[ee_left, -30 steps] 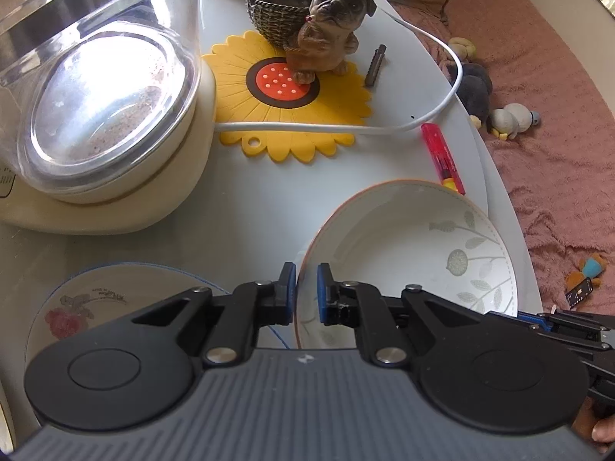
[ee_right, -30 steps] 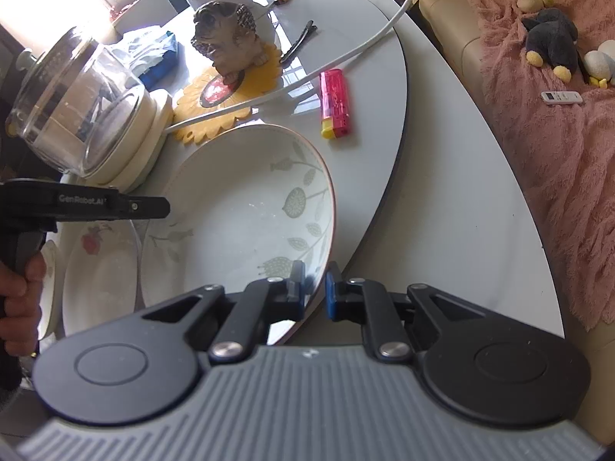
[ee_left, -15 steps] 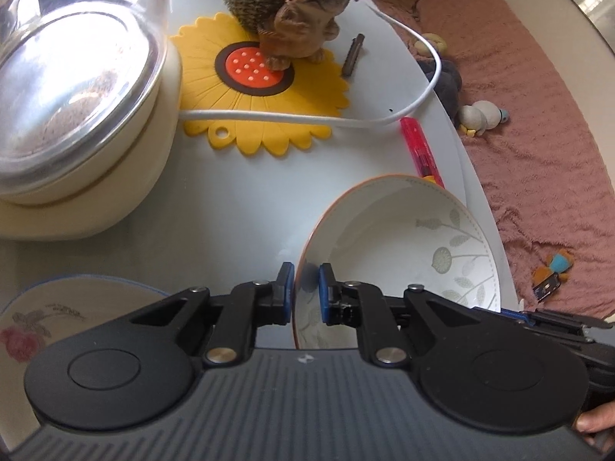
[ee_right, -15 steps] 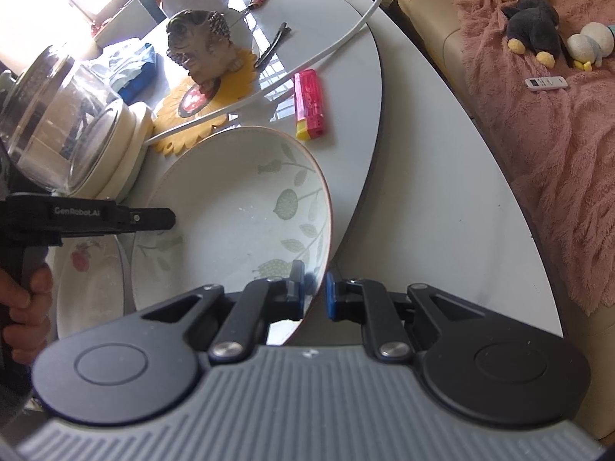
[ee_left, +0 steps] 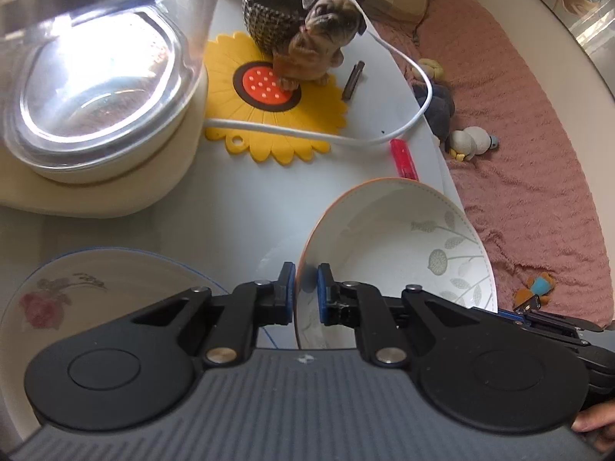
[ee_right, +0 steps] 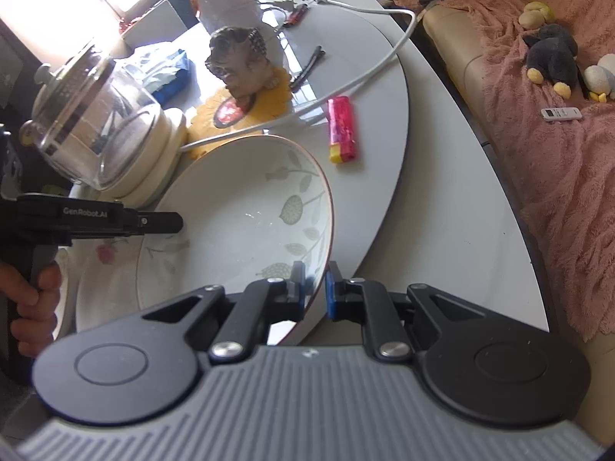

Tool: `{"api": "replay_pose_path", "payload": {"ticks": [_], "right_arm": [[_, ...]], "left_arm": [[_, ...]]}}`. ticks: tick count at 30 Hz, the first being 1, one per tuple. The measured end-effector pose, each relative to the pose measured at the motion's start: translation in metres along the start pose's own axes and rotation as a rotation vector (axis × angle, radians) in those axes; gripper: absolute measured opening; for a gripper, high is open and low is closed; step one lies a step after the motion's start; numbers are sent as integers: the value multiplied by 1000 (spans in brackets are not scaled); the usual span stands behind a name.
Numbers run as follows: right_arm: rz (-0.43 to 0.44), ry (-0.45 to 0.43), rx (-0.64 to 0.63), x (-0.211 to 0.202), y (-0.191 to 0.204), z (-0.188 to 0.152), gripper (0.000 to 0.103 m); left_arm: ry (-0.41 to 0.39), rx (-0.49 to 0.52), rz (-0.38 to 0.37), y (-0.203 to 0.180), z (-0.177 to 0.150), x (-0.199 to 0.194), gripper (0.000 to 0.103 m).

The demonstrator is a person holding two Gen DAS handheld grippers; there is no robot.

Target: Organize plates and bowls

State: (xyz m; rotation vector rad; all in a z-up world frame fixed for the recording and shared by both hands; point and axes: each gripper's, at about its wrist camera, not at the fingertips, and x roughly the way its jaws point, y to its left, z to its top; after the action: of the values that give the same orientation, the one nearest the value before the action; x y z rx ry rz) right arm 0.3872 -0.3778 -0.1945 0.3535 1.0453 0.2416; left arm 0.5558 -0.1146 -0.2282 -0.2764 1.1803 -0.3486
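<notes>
A white bowl with a grey leaf print and an orange rim is held tilted above the table by both grippers. My left gripper is shut on its left rim. My right gripper is shut on its right rim. A white plate with a pink flower lies on the table at the lower left, partly under the bowl in the right wrist view.
A glass-lidded cooker stands at the left. A yellow sunflower mat holds a pug figurine. A white cable and a red lighter lie beyond the bowl. A pink-covered sofa lies right of the table edge.
The bowl, held by both grippers, has moved left toward the flower plate and now overlaps it. Both grippers kept their grip.
</notes>
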Motion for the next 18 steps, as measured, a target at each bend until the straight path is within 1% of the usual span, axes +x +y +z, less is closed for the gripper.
{"api": "replay_pose_path", "payload": {"ticks": [4,12,18], "right_arm": [[16,-14,-28,-12,10,3,14],[57,-25,-88,-23,34,5,14],[85,-33,-134,-24,57,4,14]], "left_arm": [[-17,-7,-16,4,-2,-16,13],[-64,-20,14,14,-13,-56,13],[-93,-51,20,33,-25,-82,12]]}}
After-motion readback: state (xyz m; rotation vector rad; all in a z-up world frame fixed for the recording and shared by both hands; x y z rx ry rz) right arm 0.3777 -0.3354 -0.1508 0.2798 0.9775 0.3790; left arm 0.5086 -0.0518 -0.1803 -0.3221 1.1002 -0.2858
